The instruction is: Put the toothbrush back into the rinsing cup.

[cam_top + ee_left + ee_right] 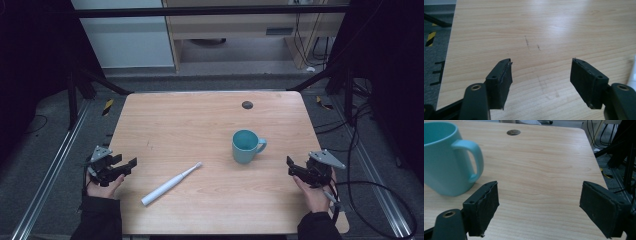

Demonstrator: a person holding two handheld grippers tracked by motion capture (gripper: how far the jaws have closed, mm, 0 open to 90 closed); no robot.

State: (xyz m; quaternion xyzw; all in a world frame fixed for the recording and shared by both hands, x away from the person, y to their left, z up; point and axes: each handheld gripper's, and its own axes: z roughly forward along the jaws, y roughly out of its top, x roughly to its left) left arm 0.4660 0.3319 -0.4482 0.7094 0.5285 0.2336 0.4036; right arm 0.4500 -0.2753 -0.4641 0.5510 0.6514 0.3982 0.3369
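Left gripper (131, 164): black frame, grey three-cornered plate on top, two black jaws with worn pads (505, 80), brass-ringed holes at the jaw bases
Right gripper (290, 165): black frame, matching grey plate, black cable trailing off near right
Sleeves (100, 220): dark, long, reaching both wrists

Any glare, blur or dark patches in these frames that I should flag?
High view: dim, the sides nearly black, table evenly lit. Left gripper view: broad white glare on the wood at upper right, jaws soft. Right gripper view: mug slightly soft and cut off at the left edge.
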